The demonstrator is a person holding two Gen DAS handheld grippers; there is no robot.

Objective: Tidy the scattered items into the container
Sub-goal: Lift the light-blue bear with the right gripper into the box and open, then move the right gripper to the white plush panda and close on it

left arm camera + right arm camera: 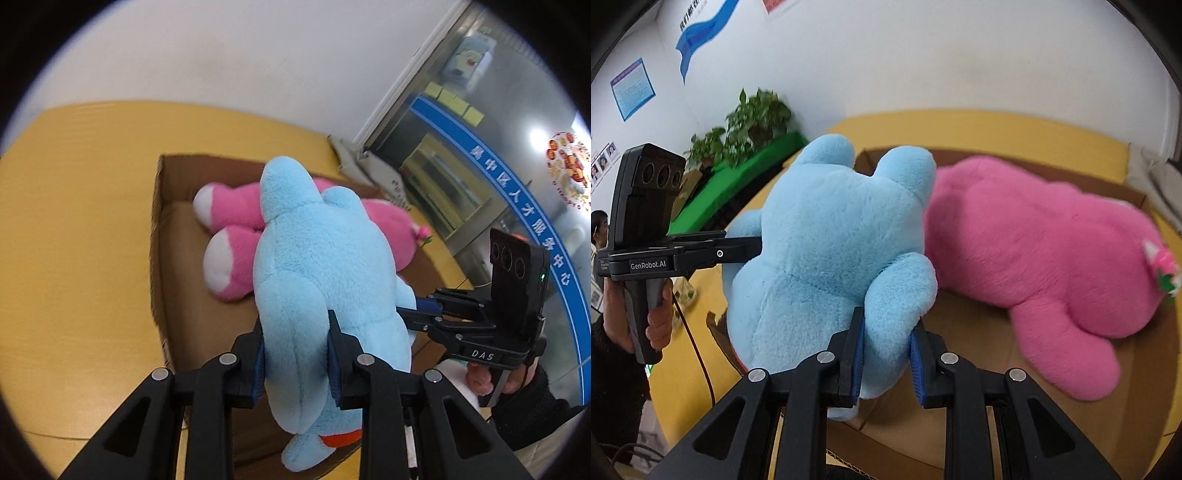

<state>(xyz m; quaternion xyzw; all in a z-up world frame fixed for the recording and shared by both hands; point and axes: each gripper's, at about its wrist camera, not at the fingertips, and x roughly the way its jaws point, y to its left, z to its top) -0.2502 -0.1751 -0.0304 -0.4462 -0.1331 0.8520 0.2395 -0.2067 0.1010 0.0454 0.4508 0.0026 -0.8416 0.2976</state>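
Observation:
A light blue plush toy [317, 266] hangs over the open cardboard box [162, 206], held from both sides. My left gripper [295, 354] is shut on one of its limbs. My right gripper [886, 343] is shut on another limb of the blue plush [827, 236]. In the left wrist view the right gripper [410, 314] reaches into the toy's right flank; in the right wrist view the left gripper [757, 245] enters it from the left. A pink plush toy [1045, 258] lies inside the box [1137, 199], also seen as pink plush [236, 229] behind the blue one.
The box sits on a yellow table [74, 221] against a white wall. Glass doors with a blue band [480, 155] stand at the right. Potted plants [750, 122] on a green surface and a person [600, 229] are at the left.

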